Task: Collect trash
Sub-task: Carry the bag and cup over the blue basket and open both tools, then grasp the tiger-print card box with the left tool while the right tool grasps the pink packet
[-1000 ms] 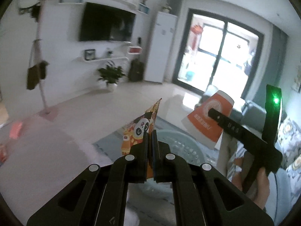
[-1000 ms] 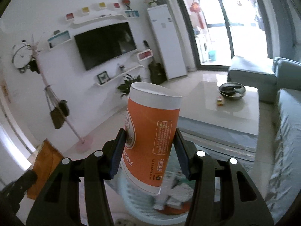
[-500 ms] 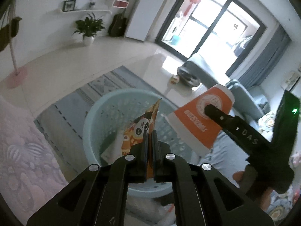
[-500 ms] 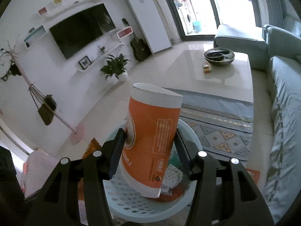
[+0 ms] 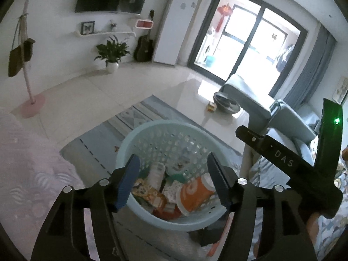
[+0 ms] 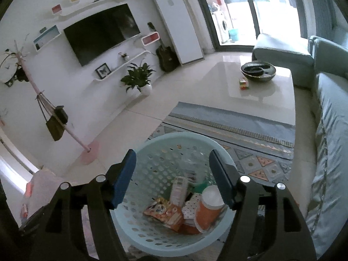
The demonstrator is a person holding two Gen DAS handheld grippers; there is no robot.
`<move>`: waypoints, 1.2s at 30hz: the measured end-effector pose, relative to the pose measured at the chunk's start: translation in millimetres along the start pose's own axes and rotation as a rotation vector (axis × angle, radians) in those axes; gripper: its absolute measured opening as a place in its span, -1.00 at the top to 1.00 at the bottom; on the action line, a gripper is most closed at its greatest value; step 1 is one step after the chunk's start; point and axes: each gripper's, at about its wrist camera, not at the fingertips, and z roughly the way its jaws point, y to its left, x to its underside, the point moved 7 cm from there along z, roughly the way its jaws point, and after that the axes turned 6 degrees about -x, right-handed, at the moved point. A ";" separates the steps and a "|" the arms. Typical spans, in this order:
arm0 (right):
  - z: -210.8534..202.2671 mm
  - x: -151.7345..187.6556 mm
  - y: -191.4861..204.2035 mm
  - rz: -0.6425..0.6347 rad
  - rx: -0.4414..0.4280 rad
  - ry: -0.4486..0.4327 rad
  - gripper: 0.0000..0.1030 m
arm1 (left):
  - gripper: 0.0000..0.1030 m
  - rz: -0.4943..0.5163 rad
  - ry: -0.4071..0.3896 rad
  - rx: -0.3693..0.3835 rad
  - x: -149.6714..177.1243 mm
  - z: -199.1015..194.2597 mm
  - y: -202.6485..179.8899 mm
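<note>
A light blue perforated basket point(image 5: 165, 128) stands on the rug, also seen in the right wrist view point(image 6: 152, 148). Inside lie an orange paper cup point(image 5: 195, 193) point(image 6: 208, 208), an orange snack wrapper point(image 5: 148, 193) point(image 6: 165, 212) and several other pieces of trash. My left gripper point(image 5: 174, 180) is open and empty above the basket. My right gripper point(image 6: 173, 176) is open and empty above it too; its body shows at the right of the left wrist view point(image 5: 289, 165).
A patterned rug point(image 6: 250, 158) lies under the basket. A white coffee table point(image 6: 261, 91) with a dark bowl point(image 6: 257, 70) stands beyond. A grey-blue sofa point(image 6: 330, 130) runs along the right. A coat stand point(image 6: 54, 117) is at the left.
Both grippers have opened. The snack wrapper left the left gripper and the orange cup left the right one; both now lie in the basket.
</note>
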 end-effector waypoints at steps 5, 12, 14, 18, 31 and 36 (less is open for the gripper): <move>-9.9 -1.0 28.1 -0.041 -0.043 -0.010 -0.28 | -0.22 -0.034 -0.057 -0.029 -6.3 -33.3 18.4; -23.4 6.4 102.2 -0.162 -0.131 -0.024 -0.28 | -0.28 -0.099 -0.184 -0.113 -16.5 -105.3 67.3; -25.6 10.6 128.0 -0.201 -0.161 -0.024 -0.28 | -0.41 -0.117 -0.222 -0.160 -18.4 -125.7 85.2; -27.4 22.8 187.5 -0.290 -0.238 -0.009 -0.28 | -0.46 -0.177 -0.281 -0.267 -17.2 -167.4 134.1; -7.9 79.9 371.3 -0.500 -0.450 0.121 -0.62 | -0.51 -0.295 -0.261 -0.556 17.7 -247.7 311.0; 26.5 109.7 425.1 -0.539 -0.484 0.196 -0.52 | -0.52 -0.313 -0.204 -0.514 30.2 -242.6 365.0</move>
